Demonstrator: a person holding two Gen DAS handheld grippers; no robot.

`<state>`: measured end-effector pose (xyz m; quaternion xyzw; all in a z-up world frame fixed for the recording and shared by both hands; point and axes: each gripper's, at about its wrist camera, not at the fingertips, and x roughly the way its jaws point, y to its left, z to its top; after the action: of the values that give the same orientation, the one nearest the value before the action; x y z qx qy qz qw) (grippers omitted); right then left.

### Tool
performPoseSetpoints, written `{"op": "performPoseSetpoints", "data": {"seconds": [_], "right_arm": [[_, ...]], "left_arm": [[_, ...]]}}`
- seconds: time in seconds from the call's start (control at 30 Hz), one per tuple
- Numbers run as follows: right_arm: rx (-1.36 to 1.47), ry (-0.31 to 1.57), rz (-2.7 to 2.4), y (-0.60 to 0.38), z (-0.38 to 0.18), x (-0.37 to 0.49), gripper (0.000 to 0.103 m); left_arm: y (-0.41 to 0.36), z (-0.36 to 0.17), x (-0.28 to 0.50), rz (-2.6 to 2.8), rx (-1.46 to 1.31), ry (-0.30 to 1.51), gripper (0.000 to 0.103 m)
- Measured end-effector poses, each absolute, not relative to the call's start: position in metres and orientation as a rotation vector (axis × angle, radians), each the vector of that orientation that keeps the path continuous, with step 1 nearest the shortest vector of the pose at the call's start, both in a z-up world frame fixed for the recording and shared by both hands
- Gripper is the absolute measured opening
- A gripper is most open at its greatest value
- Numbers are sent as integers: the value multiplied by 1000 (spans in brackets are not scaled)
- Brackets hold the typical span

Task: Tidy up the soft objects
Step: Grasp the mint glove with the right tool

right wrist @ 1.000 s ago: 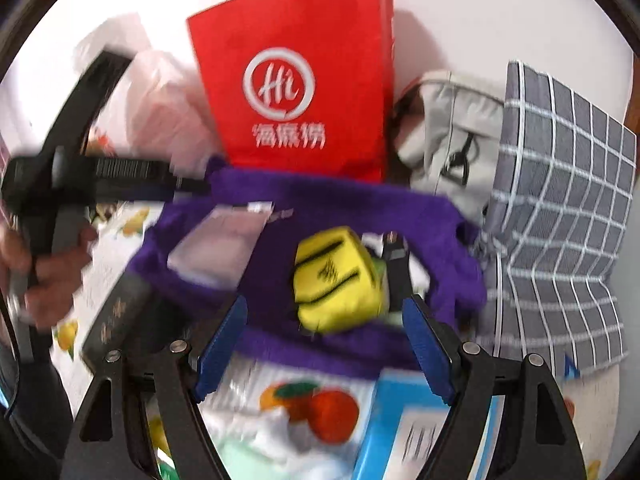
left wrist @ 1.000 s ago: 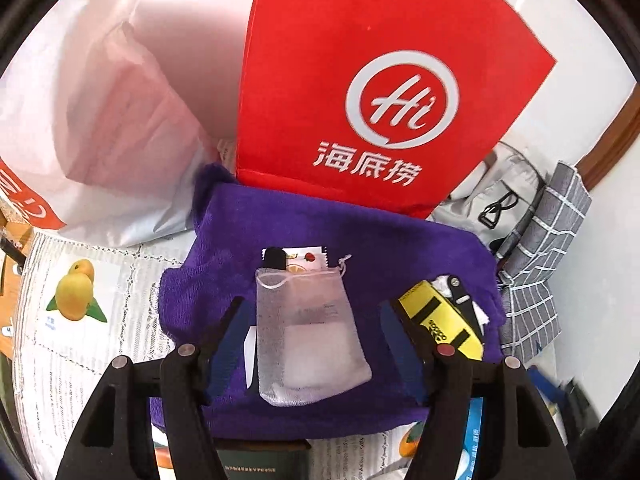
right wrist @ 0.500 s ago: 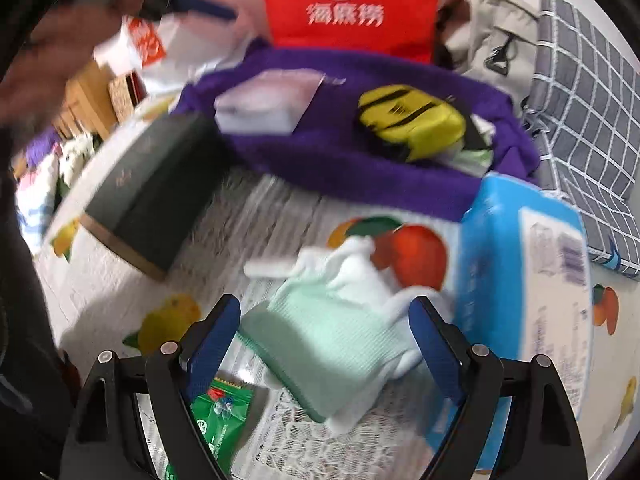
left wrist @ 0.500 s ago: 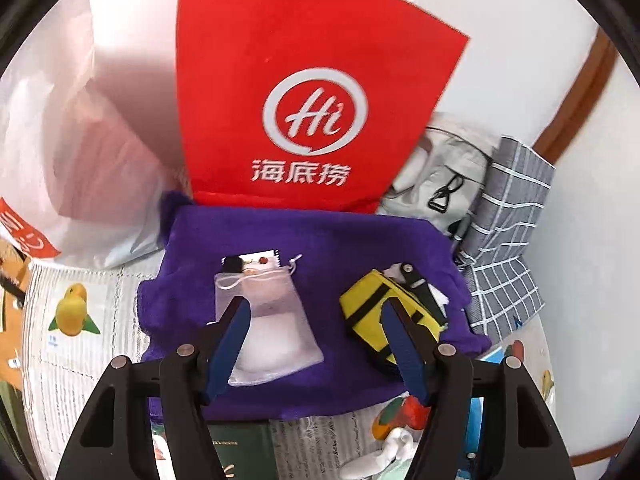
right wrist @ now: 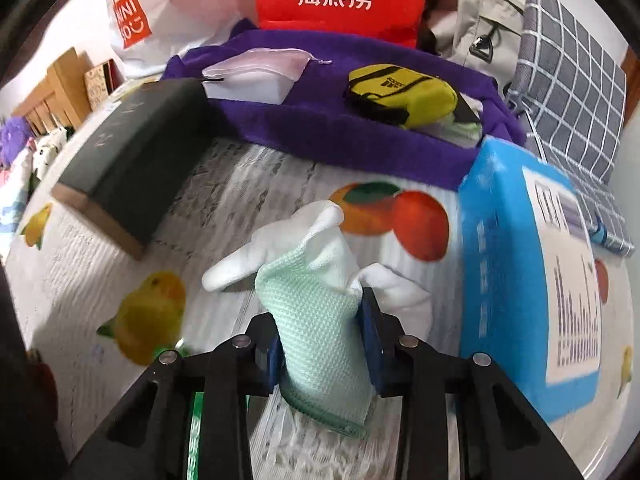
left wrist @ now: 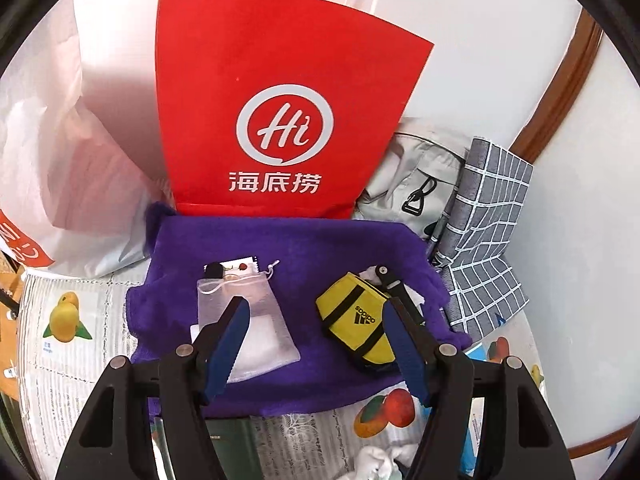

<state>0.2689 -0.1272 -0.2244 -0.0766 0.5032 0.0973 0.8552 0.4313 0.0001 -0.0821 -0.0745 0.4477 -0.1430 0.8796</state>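
Gripping the mint-green glove (right wrist: pixel 320 312), right gripper (right wrist: pixel 322 344) jaws just closed on its cuff, left gripper (left wrist: pixel 316 344) spread wide, nothing between.

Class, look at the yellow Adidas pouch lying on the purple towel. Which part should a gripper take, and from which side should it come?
Grip the yellow Adidas pouch across its puffy middle, between the two black straps, coming from above. It lies flat on the purple towel, so its narrow width probably fits between open jaws, and soft fabric should pinch easily. Avoid its far end, where a black clip and white items crowd it.
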Motion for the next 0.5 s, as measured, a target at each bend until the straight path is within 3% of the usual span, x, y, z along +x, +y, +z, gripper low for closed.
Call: {"op": "performPoseSetpoints", "data": {"seconds": [0.5], "right_arm": [[-30,958,93,-174,-227,184,32]], "left_arm": [[-34,-60,401,-353,-67,823,67]]}}
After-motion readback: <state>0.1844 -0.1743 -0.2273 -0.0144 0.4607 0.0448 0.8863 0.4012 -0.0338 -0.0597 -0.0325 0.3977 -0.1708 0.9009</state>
